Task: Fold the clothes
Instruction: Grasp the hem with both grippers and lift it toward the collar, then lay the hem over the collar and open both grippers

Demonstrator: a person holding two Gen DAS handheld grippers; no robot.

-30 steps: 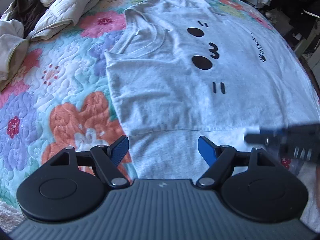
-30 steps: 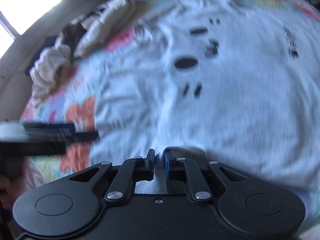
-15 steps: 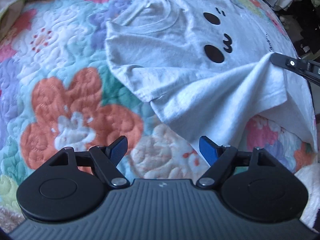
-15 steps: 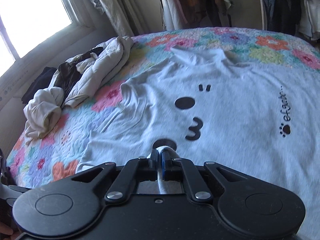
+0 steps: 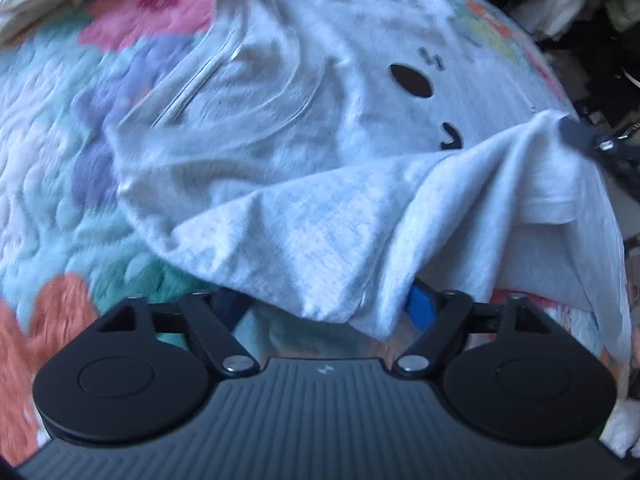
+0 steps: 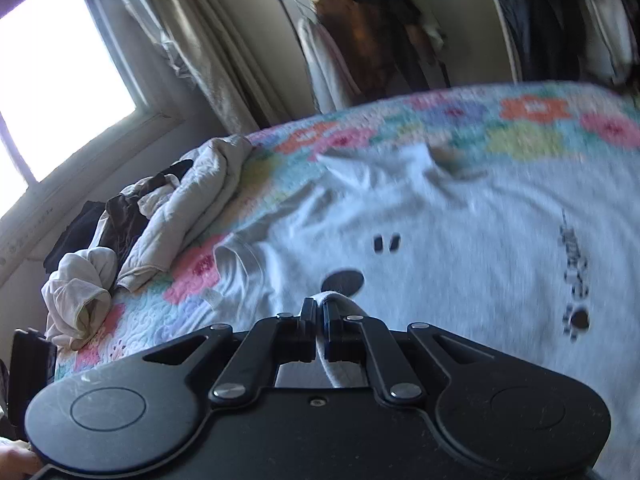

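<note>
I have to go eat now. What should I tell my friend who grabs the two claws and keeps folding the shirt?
Right claw: shut on the grey T-shirt, pinching a bunch of its fabric and lifting it across the printed face.
Left claw: closing, with the shirt's sleeve corner draped between its fingers; the grip is not firm yet.
The shirt lies face-up on the flowered quilt, neck toward the pile of other clothes.
Done: one side lifted.
Left: finish the left grab, lay that side over the middle, fold the other side, then fold it in half.
</note>
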